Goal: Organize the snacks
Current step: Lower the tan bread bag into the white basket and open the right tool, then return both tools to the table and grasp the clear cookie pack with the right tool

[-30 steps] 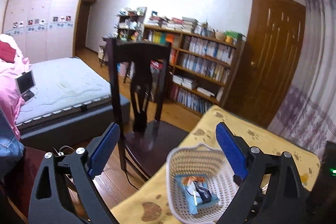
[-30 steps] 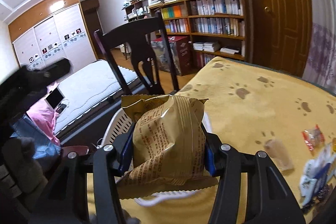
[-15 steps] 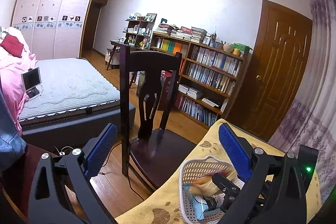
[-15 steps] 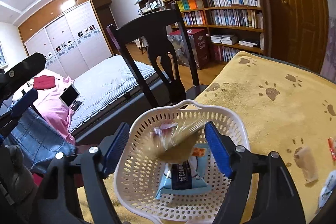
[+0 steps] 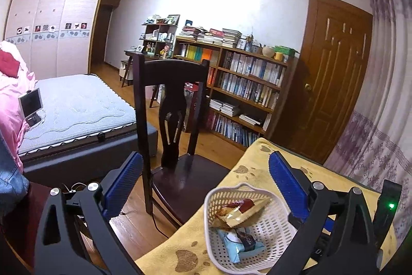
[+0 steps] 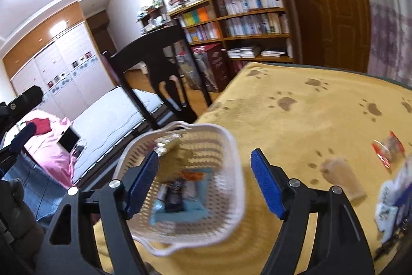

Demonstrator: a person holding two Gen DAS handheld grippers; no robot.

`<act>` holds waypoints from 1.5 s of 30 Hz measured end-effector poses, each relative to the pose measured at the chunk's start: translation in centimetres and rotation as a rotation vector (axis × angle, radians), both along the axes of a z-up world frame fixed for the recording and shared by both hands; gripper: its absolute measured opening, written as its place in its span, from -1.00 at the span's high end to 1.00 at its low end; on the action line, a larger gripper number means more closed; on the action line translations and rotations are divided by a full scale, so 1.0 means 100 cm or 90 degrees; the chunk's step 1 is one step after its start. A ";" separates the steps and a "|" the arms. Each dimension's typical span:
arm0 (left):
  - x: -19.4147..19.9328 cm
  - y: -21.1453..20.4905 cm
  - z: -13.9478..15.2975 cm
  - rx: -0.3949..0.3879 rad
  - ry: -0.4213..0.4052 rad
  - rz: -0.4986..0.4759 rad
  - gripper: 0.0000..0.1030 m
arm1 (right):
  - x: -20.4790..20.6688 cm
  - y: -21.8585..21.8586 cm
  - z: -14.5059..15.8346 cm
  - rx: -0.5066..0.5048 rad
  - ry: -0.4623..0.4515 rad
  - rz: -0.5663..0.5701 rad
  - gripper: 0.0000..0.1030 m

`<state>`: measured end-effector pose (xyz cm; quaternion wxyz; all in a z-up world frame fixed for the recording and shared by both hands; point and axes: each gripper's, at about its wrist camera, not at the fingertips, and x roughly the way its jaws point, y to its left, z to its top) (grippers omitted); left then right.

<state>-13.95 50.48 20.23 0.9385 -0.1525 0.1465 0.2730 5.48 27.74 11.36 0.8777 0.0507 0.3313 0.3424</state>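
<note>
white perforated plastic basket (image 5: pixel 267 228) at lower right holds gold snack bag (image 5: pixel 240 213) over blue packet (image 5: pixel 239 241); left gripper (image 5: pixel 203 172) and right gripper (image 6: pixel 203 182) both spread apart, empty.

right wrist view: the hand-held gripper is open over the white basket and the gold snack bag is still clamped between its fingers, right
Not quite. The right hand-held gripper is open over the white basket, but nothing is between its fingers. The left wrist view shows the gold snack bag lying inside the basket, on top of the blue packet.
</note>
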 end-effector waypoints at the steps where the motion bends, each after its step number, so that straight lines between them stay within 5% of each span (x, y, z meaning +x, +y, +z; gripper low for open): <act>1: 0.001 -0.002 0.000 0.003 0.001 -0.004 -0.94 | 0.001 -0.005 -0.001 0.000 0.001 -0.006 -0.44; 22: 0.041 -0.097 -0.015 0.056 0.056 -0.138 -0.94 | -0.002 -0.226 -0.045 -0.080 0.031 -0.344 -0.48; 31: 0.056 -0.116 -0.026 0.054 0.079 -0.170 -0.94 | -0.002 -0.266 -0.073 -0.144 0.066 -0.432 -0.60; 45: 0.080 -0.137 -0.048 0.056 0.119 -0.208 -0.94 | 0.007 -0.273 -0.099 -0.199 0.107 -0.429 -0.67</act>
